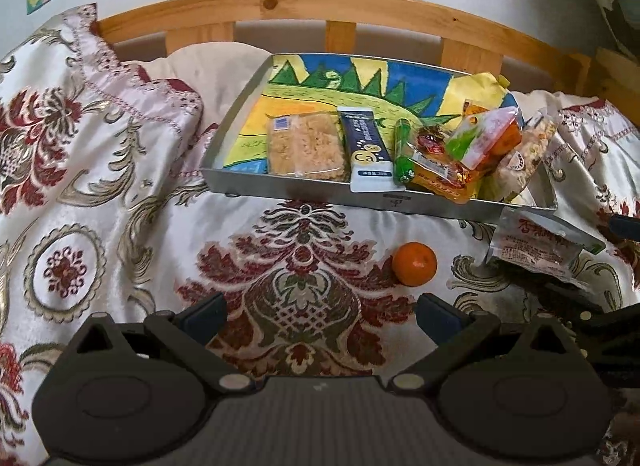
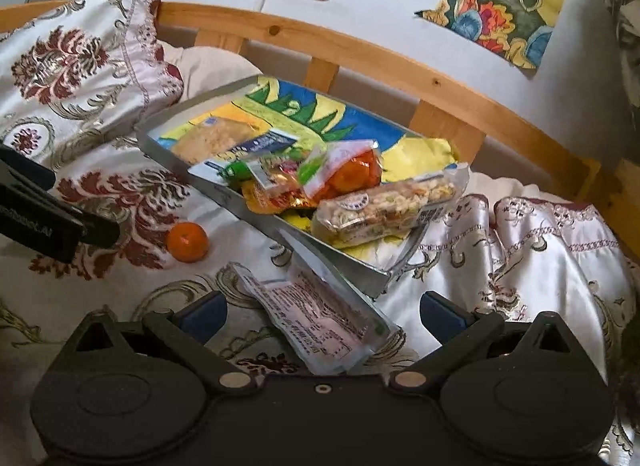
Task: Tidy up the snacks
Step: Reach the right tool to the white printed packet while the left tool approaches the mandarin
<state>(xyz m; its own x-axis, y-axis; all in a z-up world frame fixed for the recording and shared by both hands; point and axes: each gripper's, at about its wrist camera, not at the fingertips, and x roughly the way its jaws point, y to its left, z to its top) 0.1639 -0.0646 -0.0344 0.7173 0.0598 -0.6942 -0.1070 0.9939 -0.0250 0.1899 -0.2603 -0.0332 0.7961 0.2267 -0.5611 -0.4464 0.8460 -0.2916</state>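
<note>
The shallow grey metal tray [image 1: 224,179], lined with a bright drawing, already holds most of the snacks: a clear-wrapped rice crisp cake [image 1: 306,147], a dark blue bar [image 1: 366,149], a green tube [image 1: 403,153] and several bright packets heaped at its right end. Judging by that, the job is mostly done. Left outside are a small orange mandarin [image 1: 414,264] just near of the tray and a silvery flat packet with pink print [image 2: 316,318] touching its near right corner.

The left gripper [image 1: 322,316] is spread wide and empty; the right gripper [image 2: 322,316] is spread around the packet without clamping it.

All this rests on a satin floral bedspread [image 1: 120,185], with a wooden bed rail [image 1: 280,5] beyond and drawings on the white wall.
</note>
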